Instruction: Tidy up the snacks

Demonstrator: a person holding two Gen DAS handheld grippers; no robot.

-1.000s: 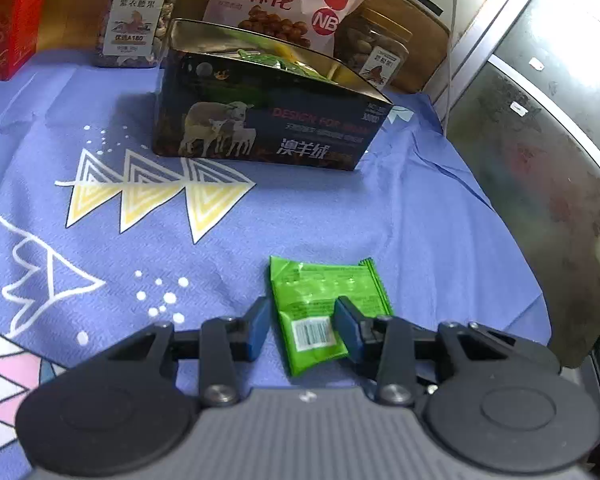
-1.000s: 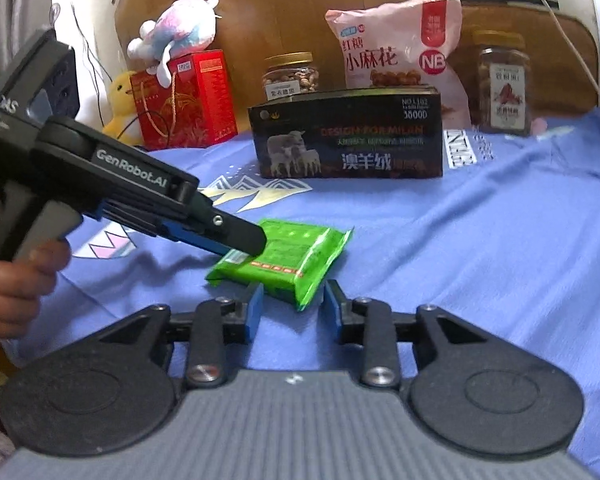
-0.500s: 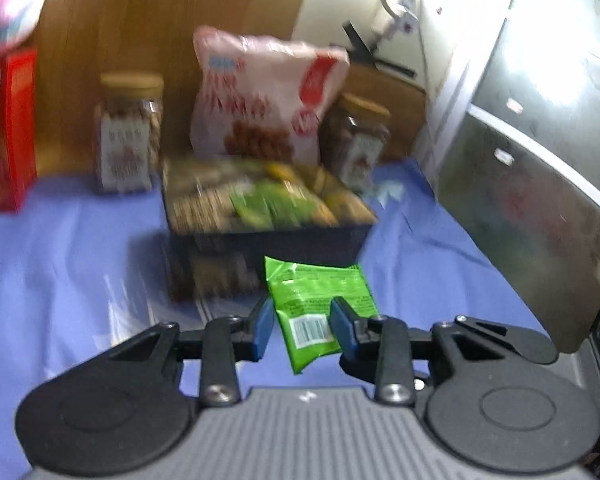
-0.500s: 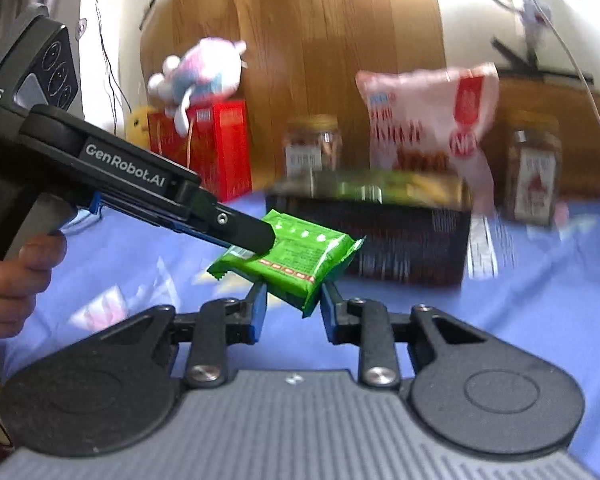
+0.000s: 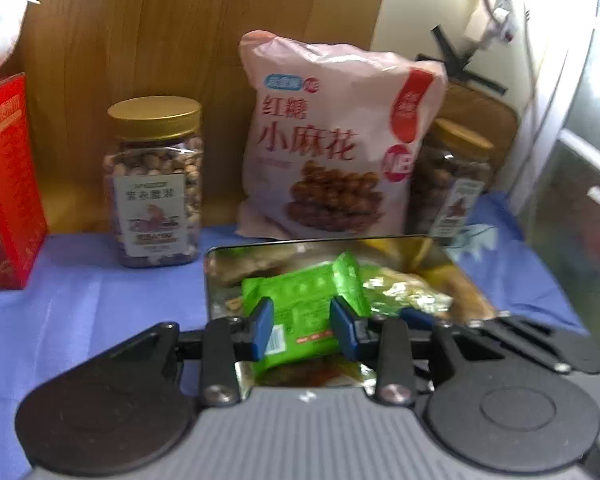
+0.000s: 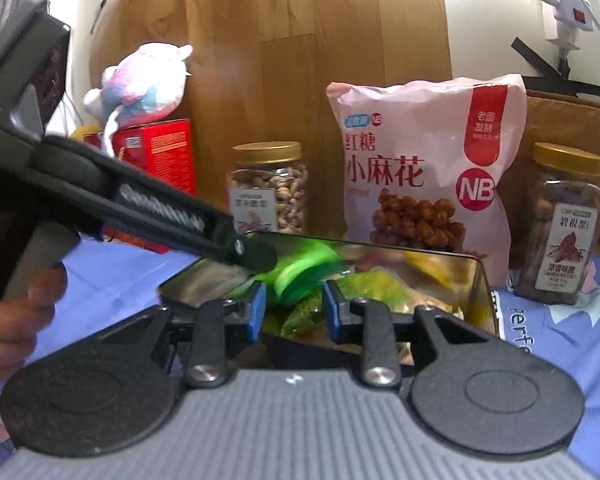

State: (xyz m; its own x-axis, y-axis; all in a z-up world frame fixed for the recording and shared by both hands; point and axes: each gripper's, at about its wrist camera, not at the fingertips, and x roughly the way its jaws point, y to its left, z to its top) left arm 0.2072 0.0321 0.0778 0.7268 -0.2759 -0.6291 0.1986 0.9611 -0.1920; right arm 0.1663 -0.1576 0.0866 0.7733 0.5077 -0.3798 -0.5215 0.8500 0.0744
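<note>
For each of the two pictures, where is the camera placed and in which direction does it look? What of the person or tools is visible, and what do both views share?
Left wrist view: sits on the left gripper, facing forward over the open metal tin; its jaws grip a green snack packet.
Right wrist view: sits on the right gripper, facing the same tin from further left; jaws open, the left gripper and the person's hand show.
Shared: the tin, packet, pink snack bag and gold-lidded nut jars.
</note>
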